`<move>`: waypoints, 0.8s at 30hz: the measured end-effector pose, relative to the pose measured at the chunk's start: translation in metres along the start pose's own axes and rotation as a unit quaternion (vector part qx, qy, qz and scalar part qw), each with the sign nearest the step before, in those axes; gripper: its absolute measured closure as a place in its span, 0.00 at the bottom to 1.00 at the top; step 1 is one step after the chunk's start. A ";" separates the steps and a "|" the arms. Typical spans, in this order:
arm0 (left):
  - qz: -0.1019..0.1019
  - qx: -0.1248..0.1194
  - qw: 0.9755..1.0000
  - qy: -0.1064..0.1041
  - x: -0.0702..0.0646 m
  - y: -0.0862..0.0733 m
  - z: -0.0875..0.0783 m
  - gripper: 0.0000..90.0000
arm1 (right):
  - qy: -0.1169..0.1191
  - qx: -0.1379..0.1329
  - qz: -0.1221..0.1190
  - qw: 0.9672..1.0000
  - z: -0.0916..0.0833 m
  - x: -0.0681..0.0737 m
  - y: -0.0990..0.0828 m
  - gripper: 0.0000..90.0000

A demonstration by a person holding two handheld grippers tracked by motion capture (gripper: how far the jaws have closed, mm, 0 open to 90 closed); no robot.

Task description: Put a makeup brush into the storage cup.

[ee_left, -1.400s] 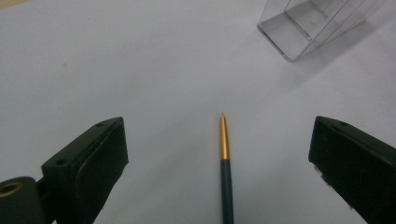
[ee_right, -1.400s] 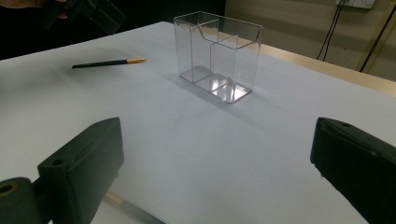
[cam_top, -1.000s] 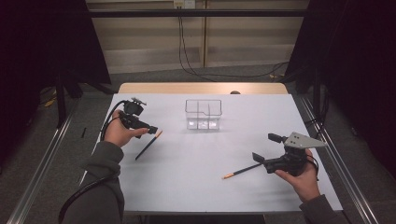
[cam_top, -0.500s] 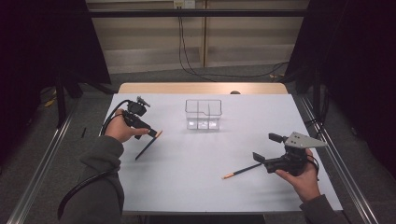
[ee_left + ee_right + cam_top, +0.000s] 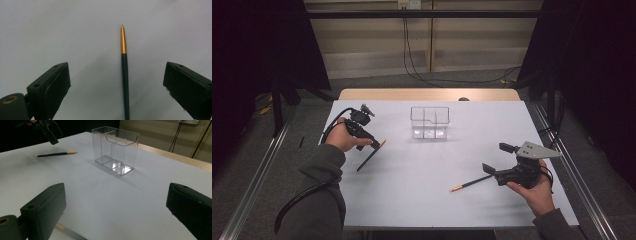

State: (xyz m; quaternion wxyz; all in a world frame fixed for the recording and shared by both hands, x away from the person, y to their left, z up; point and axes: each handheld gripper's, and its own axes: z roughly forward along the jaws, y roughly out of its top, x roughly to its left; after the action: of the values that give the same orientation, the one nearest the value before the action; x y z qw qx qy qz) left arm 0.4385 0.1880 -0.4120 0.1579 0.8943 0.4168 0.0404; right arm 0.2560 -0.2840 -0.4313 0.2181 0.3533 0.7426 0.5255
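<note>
The left gripper point(image 5: 373, 143) hovers over a dark pen with an orange tip point(image 5: 124, 70) that lies flat on the white table point(image 5: 412, 185); its jaws stand wide apart, the pen between them but untouched. The right gripper point(image 5: 492, 170) is also spread open, holding nothing, beside a second pen point(image 5: 471, 183). A clear divided holder point(image 5: 429, 121) stands upright farther back. The step appears to be the approach to pick-up; next, the left gripper likely needs to lower and close on the shaft.

Holder point(image 5: 429, 121) stands mid-table point(image 5: 422, 195) — one pencil point(image 5: 371, 155) left, another point(image 5: 470, 183) front-right
</note>
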 end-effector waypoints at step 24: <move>0.010 0.008 1.000 -0.005 -0.007 0.001 0.010 0.25 | 0.000 -0.003 0.000 1.000 -0.001 -0.001 0.000 0.02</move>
State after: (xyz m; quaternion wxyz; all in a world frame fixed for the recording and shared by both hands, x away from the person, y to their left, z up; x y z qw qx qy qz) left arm 0.4367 0.1791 -0.4208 0.1522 0.9000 0.4071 0.0339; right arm 0.2563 -0.2853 -0.4310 0.2189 0.3525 0.7411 0.5278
